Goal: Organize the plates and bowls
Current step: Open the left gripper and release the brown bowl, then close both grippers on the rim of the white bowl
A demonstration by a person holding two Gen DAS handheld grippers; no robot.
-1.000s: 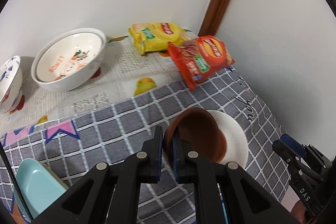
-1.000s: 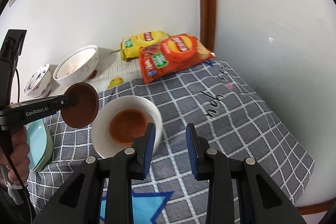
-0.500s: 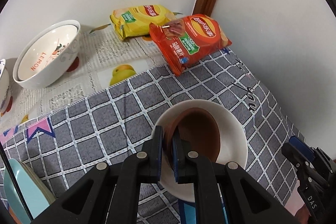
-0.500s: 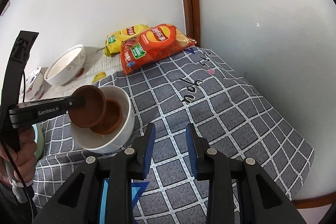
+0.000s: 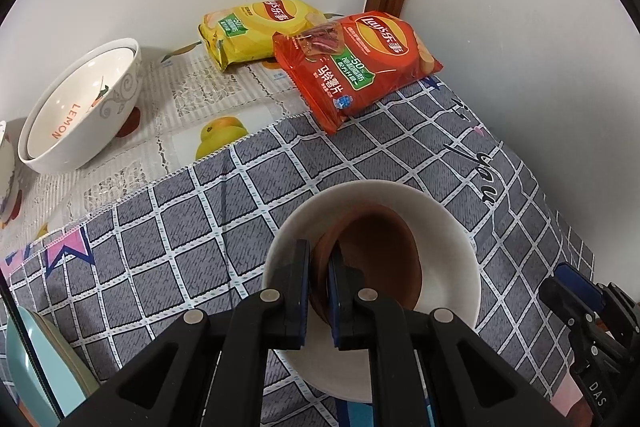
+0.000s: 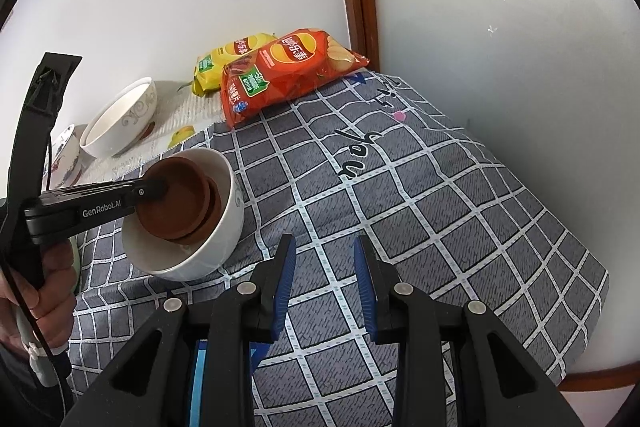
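My left gripper [image 5: 319, 267] is shut on the rim of a small brown dish [image 5: 376, 259], which it holds tilted inside a white bowl [image 5: 452, 227] on the grey checked cloth. In the right wrist view the same brown dish [image 6: 176, 203] leans on a second brown dish [image 6: 214, 201] lying in the white bowl [image 6: 224, 243], with the left gripper [image 6: 154, 191] clamped on its near edge. My right gripper [image 6: 324, 267] stands open over the cloth to the right of the bowl, nothing between its fingers.
A larger white "LEMON" bowl [image 5: 80, 111] and a patterned bowl [image 6: 66, 151] stand at the back left. Yellow [image 5: 256, 31] and red [image 5: 356, 63] crisp bags lie by the wall corner. A teal plate [image 5: 36, 371] sits at the lower left. A hand [image 6: 44, 291] grips the left tool.
The left gripper carried the brown dish to the right and down, from beside the white bowl into it, onto the other brown dish. The right gripper drifted right, still open.
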